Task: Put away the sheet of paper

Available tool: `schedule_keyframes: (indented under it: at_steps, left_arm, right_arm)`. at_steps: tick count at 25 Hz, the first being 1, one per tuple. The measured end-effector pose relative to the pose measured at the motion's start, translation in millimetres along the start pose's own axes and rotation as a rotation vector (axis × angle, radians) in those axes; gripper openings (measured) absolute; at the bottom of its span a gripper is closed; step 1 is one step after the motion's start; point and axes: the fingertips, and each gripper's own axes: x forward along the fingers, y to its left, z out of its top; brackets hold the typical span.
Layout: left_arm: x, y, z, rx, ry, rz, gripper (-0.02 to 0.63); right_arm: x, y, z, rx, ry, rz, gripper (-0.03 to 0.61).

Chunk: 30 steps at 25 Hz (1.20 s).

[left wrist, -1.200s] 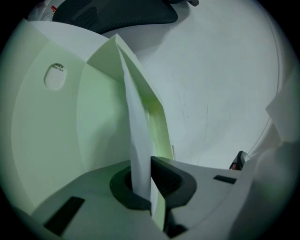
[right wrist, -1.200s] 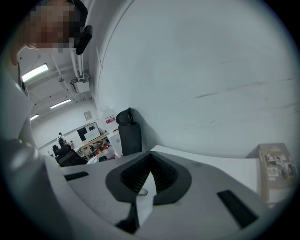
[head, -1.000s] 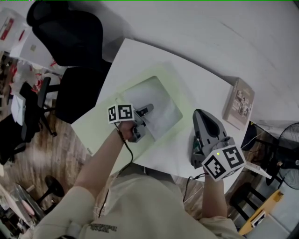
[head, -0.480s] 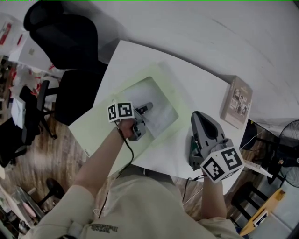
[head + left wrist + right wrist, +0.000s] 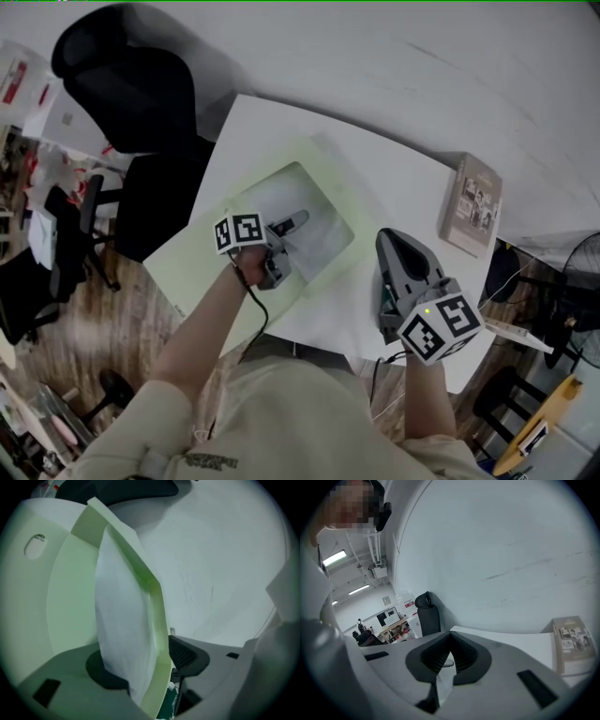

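A pale green folder (image 5: 202, 267) lies open on the white table (image 5: 394, 178), with the white sheet of paper (image 5: 323, 230) in its window. My left gripper (image 5: 293, 222) reaches over the folder's near edge. In the left gripper view the sheet (image 5: 122, 620) and a green folder flap (image 5: 152, 602) stand upright between the jaws of the left gripper (image 5: 140, 663). The jaws are opening and the right pad (image 5: 185, 653) stands just off the flap. My right gripper (image 5: 386, 239) hovers over the table's right part, shut (image 5: 451, 644) and empty.
A book (image 5: 472, 204) lies at the table's right edge, also seen in the right gripper view (image 5: 572, 641). A black office chair (image 5: 131, 89) stands past the table's far left corner. A white wall runs along the table's far side.
The left gripper stays on the folder's near edge and the right gripper stays over the table's right side. Only the view has shifted slightly.
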Motion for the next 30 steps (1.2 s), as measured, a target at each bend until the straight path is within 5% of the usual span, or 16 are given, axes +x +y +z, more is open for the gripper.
schedule_keyframes:
  at_steps: [6,15,22,30]
  left_arm:
    - [-17,-1,-2,0.024,-0.035,0.100,0.348]
    - [-37,10,7,0.121,-0.078,0.381,0.430]
    - [-68,22,10,0.298,-0.088,0.651,0.457]
    - [-104,-1,8,0.441,-0.143,0.682,0.457]
  right_arm:
    - [-9,13,9,-0.017,-0.027,0.019,0.023]
    - [-28,29,14,-0.033,-0.048,0.031,0.023]
    - [-40,37,22,-0.042,-0.078,0.029,0.023]
    - [-51,54,40,-0.089,-0.125,0.052,0.023]
